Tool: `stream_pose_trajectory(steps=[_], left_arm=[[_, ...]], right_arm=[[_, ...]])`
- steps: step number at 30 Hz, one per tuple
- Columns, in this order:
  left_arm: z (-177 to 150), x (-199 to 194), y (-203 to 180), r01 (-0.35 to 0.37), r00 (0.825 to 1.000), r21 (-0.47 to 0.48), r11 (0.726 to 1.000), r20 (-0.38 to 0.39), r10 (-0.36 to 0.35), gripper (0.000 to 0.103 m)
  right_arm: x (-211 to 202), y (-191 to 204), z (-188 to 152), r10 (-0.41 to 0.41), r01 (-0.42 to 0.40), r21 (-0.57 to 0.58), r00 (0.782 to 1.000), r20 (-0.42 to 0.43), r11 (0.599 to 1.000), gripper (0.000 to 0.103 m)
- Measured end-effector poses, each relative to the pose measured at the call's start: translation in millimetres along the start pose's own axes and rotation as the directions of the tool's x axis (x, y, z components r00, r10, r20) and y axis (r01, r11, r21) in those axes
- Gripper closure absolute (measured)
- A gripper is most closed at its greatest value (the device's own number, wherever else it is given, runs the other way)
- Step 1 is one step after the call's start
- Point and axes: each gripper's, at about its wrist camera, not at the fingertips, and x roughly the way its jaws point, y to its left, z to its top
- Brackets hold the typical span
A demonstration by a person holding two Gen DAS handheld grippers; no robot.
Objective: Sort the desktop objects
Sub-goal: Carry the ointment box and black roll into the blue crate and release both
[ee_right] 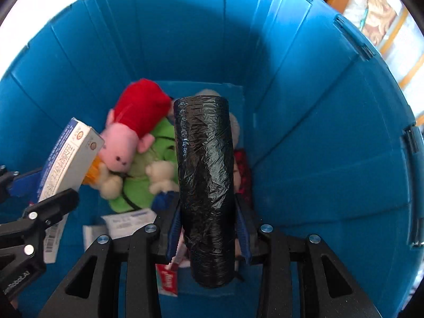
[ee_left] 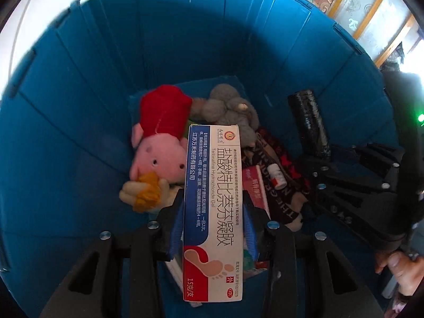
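Left wrist view: left gripper (ee_left: 213, 222) is clamped on a white-and-blue medicine box (ee_left: 213, 206), blue pads pressing both long sides, box pointing toward 12 o'clock over the inside of a blue bin (ee_left: 79, 106). On the bin floor: pink pig plush (ee_left: 161, 143) with red hat at 11 o'clock of the box, grey plush (ee_left: 230, 106) at 12–1 o'clock, a small white bottle (ee_left: 277, 176) and dark patterned cloth (ee_left: 281, 185) at 3 o'clock. Right gripper (ee_left: 326, 156) comes in from 3 o'clock with a black wrapped roll (ee_left: 308, 122).

Right wrist view: right gripper (ee_right: 208, 222) is closed on the black wrapped roll (ee_right: 205, 185), roll upright in frame, above the blue bin (ee_right: 318, 132). Pink pig plush (ee_right: 124, 143) and a green plush (ee_right: 148, 175) lie at 10 o'clock. Left gripper (ee_right: 39, 193) with the medicine box (ee_right: 69, 159) sits at 9 o'clock.
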Motion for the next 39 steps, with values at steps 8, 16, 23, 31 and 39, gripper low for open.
stream_pose_trajectory(steps=[8,16,23,31,39], left_arm=[[-18.8,1.8,-2.6,0.014,1.0,-0.015,1.0,0.007,-0.014,0.065],[-8.2,19.1,6.5,-0.099,0.992,-0.076,0.992,-0.084,0.093,0.053],[-10.5,23.2,22.4,-0.118,0.987,-0.128,0.985,-0.128,0.101,0.053],[-9.0,27.7,22.0,-0.123,0.985,-0.115,0.986,-0.135,0.107,0.053],[-7.8,22.8,21.2,-0.115,0.988,-0.098,0.989,-0.111,0.104,0.053]], right_arm=[[7.1,3.5,-7.4,-0.053,0.052,-0.049,0.998,-0.02,0.997,0.067],[4.3,5.4,-0.5,-0.058,0.057,-0.049,0.998,-0.008,0.997,0.067],[6.7,9.1,0.0,-0.063,0.062,-0.056,0.998,-0.022,0.997,0.02],[14.8,16.8,-2.6,-0.041,0.034,-0.09,0.997,-0.071,0.995,0.0],[16.6,19.8,-3.6,-0.033,0.026,-0.098,0.997,-0.074,0.995,0.0]])
